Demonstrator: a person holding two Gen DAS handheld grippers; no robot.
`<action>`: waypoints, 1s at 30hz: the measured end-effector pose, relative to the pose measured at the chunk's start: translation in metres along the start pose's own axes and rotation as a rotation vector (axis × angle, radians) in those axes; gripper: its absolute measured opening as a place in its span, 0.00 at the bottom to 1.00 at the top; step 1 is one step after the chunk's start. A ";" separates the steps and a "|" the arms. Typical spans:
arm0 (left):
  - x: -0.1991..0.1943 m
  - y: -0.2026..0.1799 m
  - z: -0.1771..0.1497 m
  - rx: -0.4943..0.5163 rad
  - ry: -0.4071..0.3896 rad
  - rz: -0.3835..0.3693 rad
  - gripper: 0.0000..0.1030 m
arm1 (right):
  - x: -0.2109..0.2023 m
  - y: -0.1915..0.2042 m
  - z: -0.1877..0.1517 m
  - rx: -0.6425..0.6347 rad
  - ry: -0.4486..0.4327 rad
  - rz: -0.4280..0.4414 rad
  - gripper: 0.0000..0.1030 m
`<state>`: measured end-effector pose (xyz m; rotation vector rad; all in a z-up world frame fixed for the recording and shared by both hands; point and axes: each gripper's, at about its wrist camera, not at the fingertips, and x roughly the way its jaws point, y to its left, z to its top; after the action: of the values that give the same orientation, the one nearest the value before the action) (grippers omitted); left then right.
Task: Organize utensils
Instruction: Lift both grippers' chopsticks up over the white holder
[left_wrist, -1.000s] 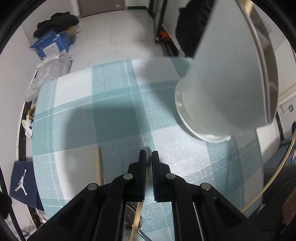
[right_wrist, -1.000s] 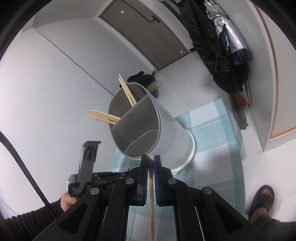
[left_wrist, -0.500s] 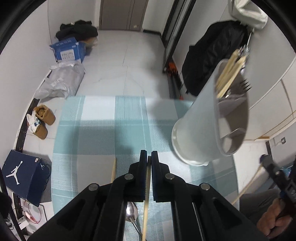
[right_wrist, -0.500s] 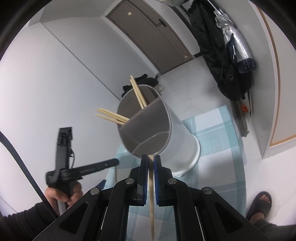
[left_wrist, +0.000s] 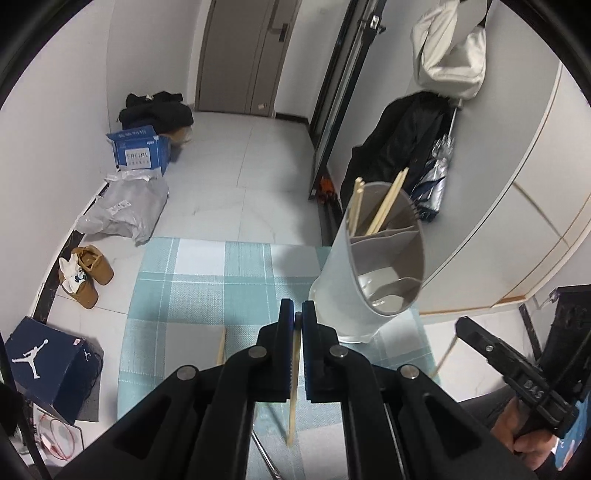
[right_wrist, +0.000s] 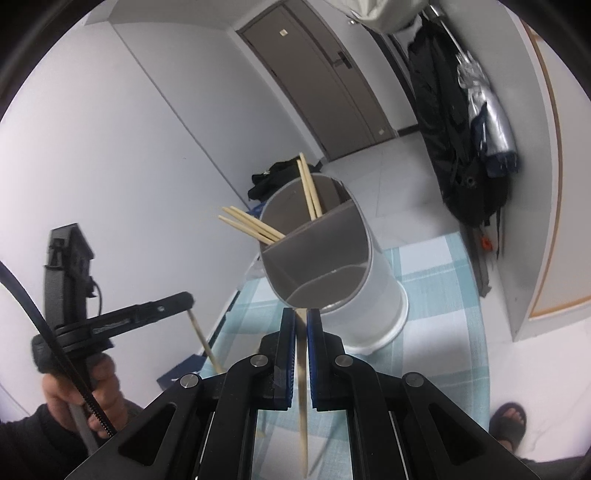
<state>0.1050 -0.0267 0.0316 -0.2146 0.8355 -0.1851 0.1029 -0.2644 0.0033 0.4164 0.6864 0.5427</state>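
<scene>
The left claw (left_wrist: 298, 314) is pressed together on one wooden chopstick (left_wrist: 293, 384), which hangs down between its fingers toward the tabletop (left_wrist: 192, 288) with its blue-and-white checked cloth. Just to the right of this claw, and a little ahead of it, stands the white holder (left_wrist: 343, 280), tilted in the view, with grey dividers inside. Several chopsticks (left_wrist: 384, 206) stick out of its far compartment; the near compartments look empty. A second loose chopstick (left_wrist: 221, 347) lies on the cloth just left of the claw.

The right claw (right_wrist: 301, 314) is also pressed together, pinching another chopstick (right_wrist: 303, 406) that points down below its fingers. The holder (right_wrist: 376, 295) is directly ahead of this claw, very near its tips, and the sticks in it (right_wrist: 310, 192) lean out at the back. To the left of it, a person's hand (right_wrist: 85, 387) holds the other claw with its stick.
</scene>
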 end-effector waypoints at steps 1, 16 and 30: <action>-0.005 -0.001 -0.001 0.001 -0.010 0.004 0.01 | -0.002 0.004 0.000 -0.019 -0.010 -0.002 0.05; -0.027 -0.014 -0.025 0.072 -0.070 0.020 0.01 | -0.026 0.042 -0.006 -0.136 -0.085 -0.076 0.05; -0.041 -0.026 -0.029 0.120 -0.057 0.012 0.01 | -0.053 0.057 -0.001 -0.187 -0.135 -0.116 0.05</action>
<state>0.0543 -0.0454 0.0482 -0.1020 0.7664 -0.2156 0.0495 -0.2508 0.0582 0.2337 0.5211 0.4597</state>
